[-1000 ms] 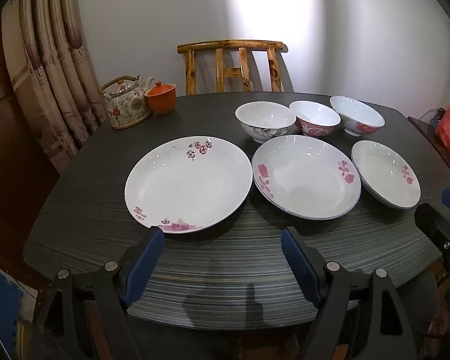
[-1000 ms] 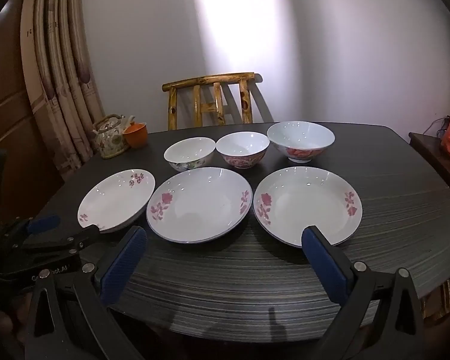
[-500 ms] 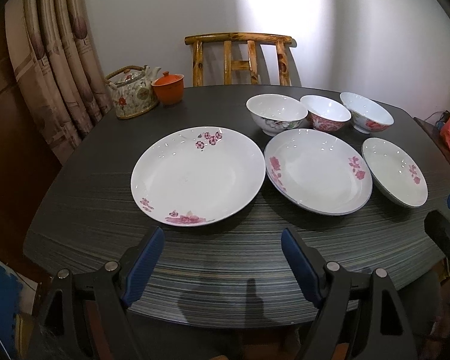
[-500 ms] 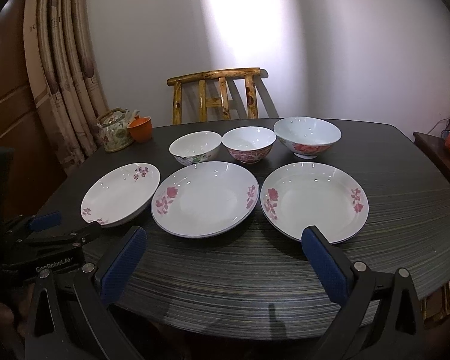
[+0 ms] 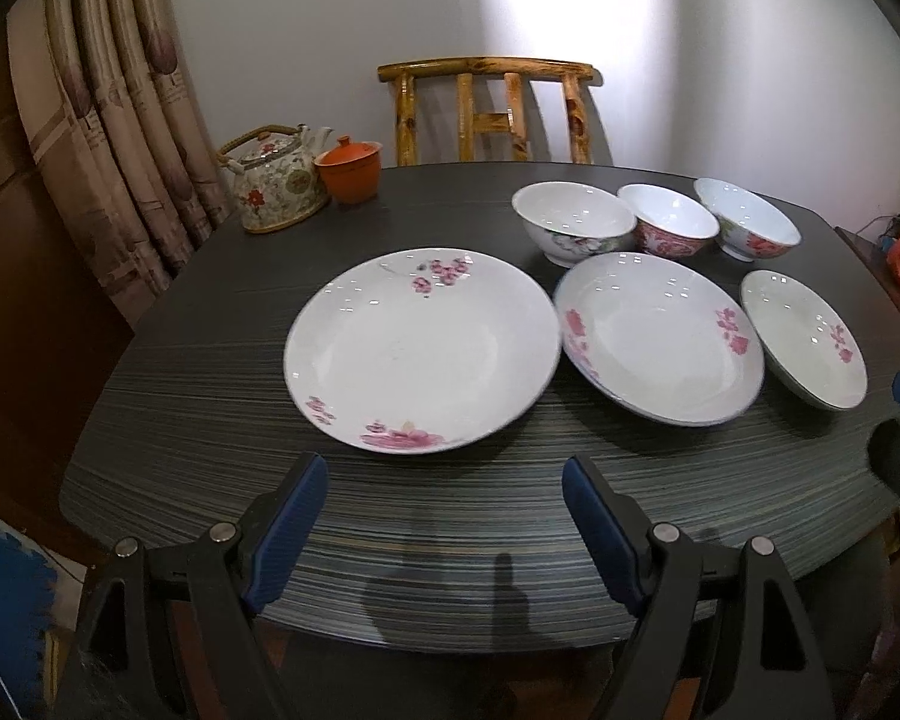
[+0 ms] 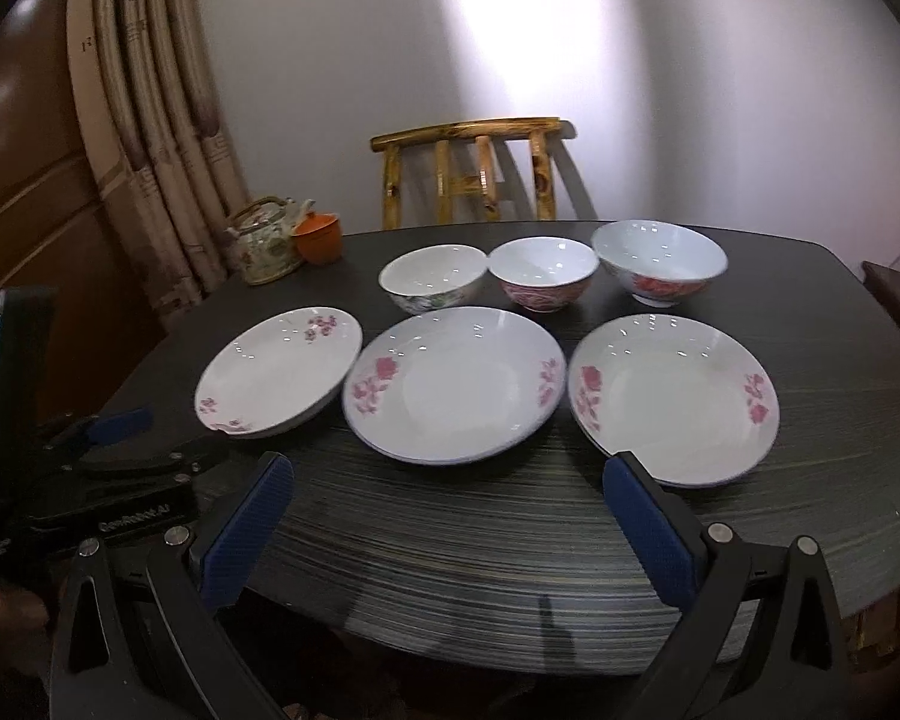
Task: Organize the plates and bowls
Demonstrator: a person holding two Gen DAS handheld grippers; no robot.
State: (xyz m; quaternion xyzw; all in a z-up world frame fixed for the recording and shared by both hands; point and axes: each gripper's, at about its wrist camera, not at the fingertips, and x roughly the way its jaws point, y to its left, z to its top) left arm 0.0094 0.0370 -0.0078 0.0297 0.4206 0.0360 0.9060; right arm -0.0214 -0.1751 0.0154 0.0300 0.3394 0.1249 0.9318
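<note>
Your left gripper is spread wide with nothing in it, hovering over the near edge of the dark table, lined up with the big plate with the pink blossoms. Your right gripper is the same deal, wide open and empty, with the tip of its right-side finger overlapping the near rim of the right plate in its view; can't tell if it's actually touching.

Plates sit in a front row: blossom plate on the left, middle plate just beside it, right plate after that. Behind them are three bowls in a row: a white bowl, a pink bowl right up against it, and a bigger bowl on the right.

Far left corner has a teapot and an orange cup next to it. A wooden chair is behind the table, a curtain off to the left.
</note>
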